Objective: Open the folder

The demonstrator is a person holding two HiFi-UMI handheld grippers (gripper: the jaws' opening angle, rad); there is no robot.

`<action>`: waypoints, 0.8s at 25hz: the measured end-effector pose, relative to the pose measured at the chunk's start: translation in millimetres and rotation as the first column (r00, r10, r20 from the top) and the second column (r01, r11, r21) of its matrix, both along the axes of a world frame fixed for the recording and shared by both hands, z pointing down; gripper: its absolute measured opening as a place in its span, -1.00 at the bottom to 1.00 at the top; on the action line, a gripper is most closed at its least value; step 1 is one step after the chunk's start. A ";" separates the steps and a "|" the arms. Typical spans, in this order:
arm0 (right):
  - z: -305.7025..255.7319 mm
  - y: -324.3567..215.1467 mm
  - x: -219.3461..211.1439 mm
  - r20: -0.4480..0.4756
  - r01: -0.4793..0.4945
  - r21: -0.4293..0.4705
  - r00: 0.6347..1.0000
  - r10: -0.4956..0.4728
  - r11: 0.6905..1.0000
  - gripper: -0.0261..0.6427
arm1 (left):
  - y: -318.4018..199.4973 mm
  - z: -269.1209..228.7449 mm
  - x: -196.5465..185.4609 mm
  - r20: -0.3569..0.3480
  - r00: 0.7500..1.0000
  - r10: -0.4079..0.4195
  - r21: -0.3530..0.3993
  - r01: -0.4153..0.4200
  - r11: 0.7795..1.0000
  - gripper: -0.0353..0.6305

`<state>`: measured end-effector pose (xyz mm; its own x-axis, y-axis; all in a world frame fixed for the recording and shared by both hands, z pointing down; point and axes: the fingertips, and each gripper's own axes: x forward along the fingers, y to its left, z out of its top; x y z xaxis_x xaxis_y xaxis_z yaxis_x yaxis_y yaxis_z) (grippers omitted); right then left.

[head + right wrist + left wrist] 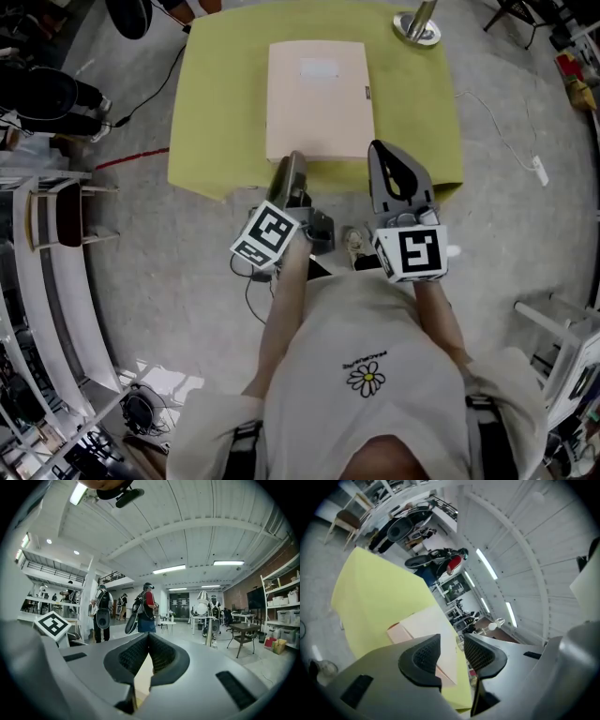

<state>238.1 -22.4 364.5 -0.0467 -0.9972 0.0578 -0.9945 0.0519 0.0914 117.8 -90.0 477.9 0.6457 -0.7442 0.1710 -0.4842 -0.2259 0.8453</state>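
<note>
Head view looked steeply down on a yellow bench with the cream folder lying closed and flat at its centre, at 12 o'clock from the person. Off the bench's 9 o'clock side a chair stood on the floor.

The left tongs reached forward from a bare forearm, rolled so that the left marker cube sat tilted. Its tip lay over the folder's near edge toward 7 o'clock and hid a short piece of that edge; contact could not be judged from above.

Left gripper view showed the left tongs released, pads apart with nothing between them. The whole scene leaned there, and the folder lay beyond on the bench, its near part cut off by the left jaw.

The right tongs pointed level at the folder's 5 o'clock corner, with the right marker cube squarer to the camera.

Right gripper view showed the right tongs clenched, pad tips meeting, nothing seen pinched. Only a pale sliver showed through the gap beneath them, too little to name.

A metal pole's round base stood at the bench's 1 o'clock corner.
</note>
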 end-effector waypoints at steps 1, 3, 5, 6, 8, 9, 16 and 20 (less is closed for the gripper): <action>2.4 0.4 0.0 0.006 0.001 -0.007 1.000 -0.001 1.000 -0.89 | 0.9 9.5 0.0 -0.031 1.000 -0.007 -0.036 0.006 0.999 -0.39; 7.2 0.8 1.3 0.022 0.002 -0.020 1.000 -0.002 1.000 -0.89 | 2.9 30.0 1.9 -0.092 0.996 -0.017 -0.116 0.006 0.993 -0.20; 11.4 0.7 3.7 0.035 0.001 -0.032 0.999 0.000 1.000 -0.89 | 5.2 50.9 6.6 -0.152 0.988 -0.025 -0.202 -0.006 0.979 -0.10; 13.4 0.4 5.1 0.040 0.000 -0.037 0.999 0.002 0.999 -0.89 | 5.7 60.9 9.3 -0.183 0.983 -0.034 -0.244 -0.012 0.970 -0.05; 18.0 -0.1 7.8 0.048 -0.004 -0.048 0.999 0.007 0.999 -0.89 | 6.9 81.7 14.1 -0.229 0.972 -0.057 -0.332 -0.022 0.943 0.06; 20.7 0.2 8.8 0.052 -0.007 -0.053 0.999 0.010 0.999 -0.89 | 8.8 93.2 16.2 -0.237 0.969 -0.065 -0.378 -0.030 0.925 0.10; 28.5 3.9 9.0 0.068 -0.017 -0.079 0.997 0.022 0.997 -0.89 | 14.6 132.3 20.1 -0.235 0.970 -0.067 -0.512 -0.065 0.857 0.07; 36.1 7.8 10.3 0.075 -0.011 -0.096 0.997 0.018 0.995 -0.89 | 10.9 126.0 24.2 -0.270 0.961 -0.060 -0.462 -0.075 0.884 0.00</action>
<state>248.5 -14.6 400.6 -0.0402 -0.9880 0.1492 -0.9990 0.0424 0.0116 142.0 -79.1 603.9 0.7220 -0.6168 0.3134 -0.2229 0.2214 0.9494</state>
